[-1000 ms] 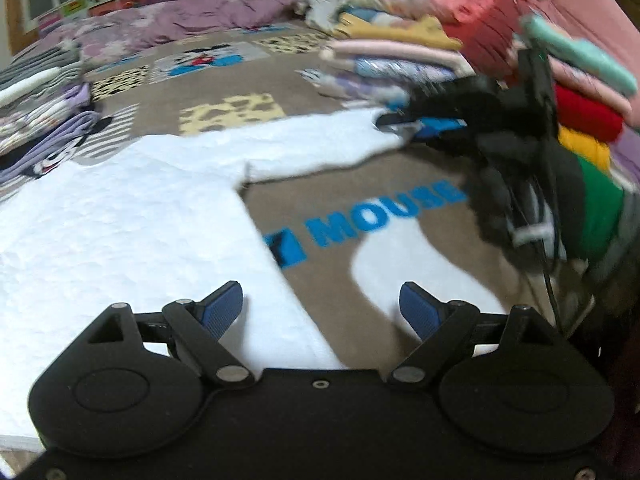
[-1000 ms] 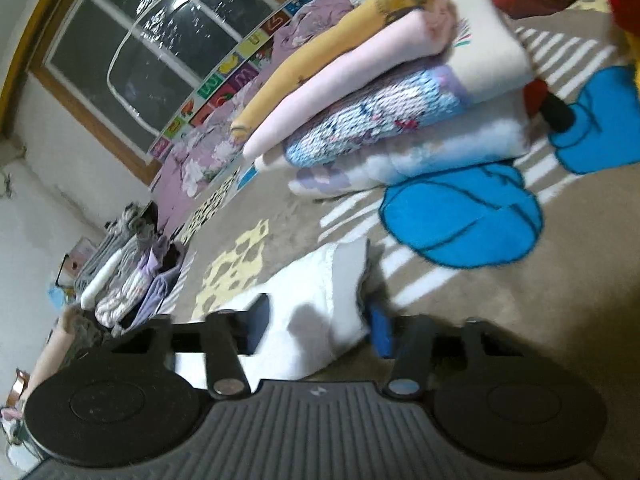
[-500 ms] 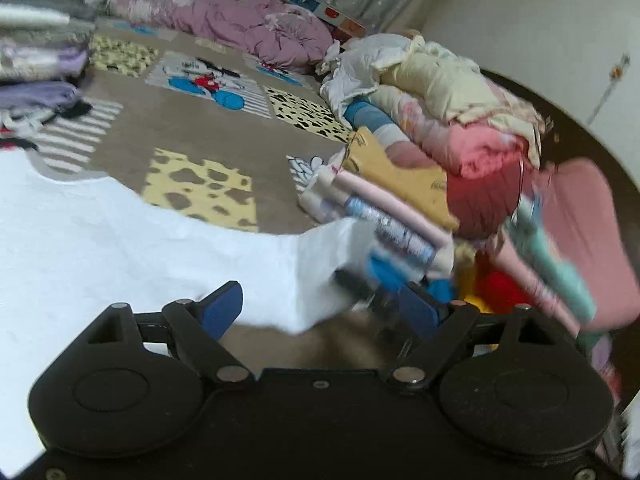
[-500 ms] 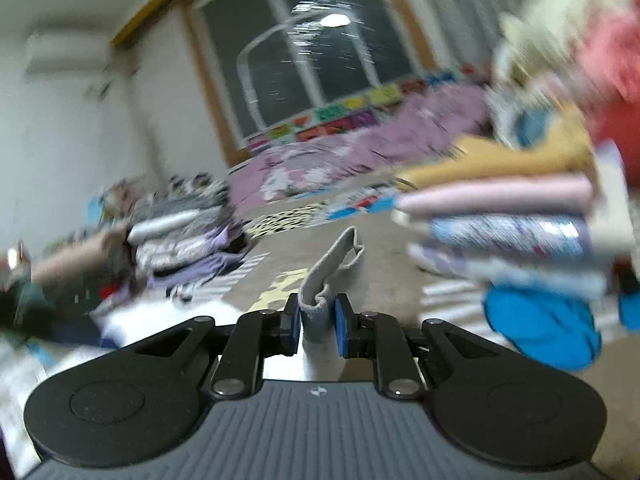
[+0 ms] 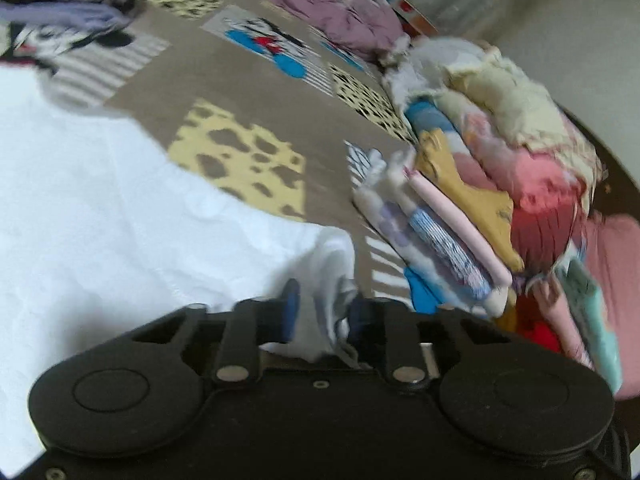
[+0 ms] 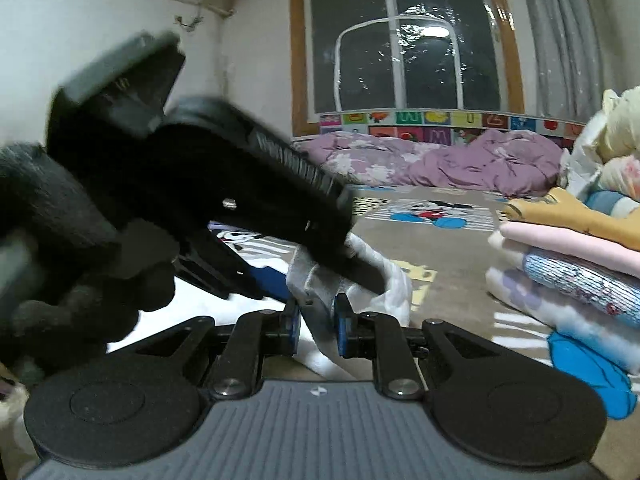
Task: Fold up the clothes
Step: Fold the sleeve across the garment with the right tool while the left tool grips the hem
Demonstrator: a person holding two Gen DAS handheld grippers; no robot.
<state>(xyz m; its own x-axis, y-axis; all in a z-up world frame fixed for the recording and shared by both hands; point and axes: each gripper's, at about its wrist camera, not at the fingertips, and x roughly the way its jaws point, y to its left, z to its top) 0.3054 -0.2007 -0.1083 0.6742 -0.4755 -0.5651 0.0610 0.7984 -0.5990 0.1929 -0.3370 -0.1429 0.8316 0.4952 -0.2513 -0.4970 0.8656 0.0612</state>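
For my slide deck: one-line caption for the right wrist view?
Both grippers, right gripper and left gripper, pinch the white garment's sleeve above the carpet.

Left tongs (image 5: 324,312) and right tongs (image 6: 316,322) both clamped shut, close together, black-gloved hand (image 6: 60,248) behind the left.

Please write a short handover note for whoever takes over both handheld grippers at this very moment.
Left gripper: shut on the cuff of the white textured long-sleeved top, seen in its own wrist view.
Right gripper: shut on the same sleeve end, beside the left one.
The top's body lies spread on the brown cartoon-print rug; only the sleeve end is lifted off it.
The stack of folded clothes sits to the right on the rug.
Done: sleeve end gripped by both grippers.
Left: probably lay the sleeve over the body, fold the rest, then add it to the stack.
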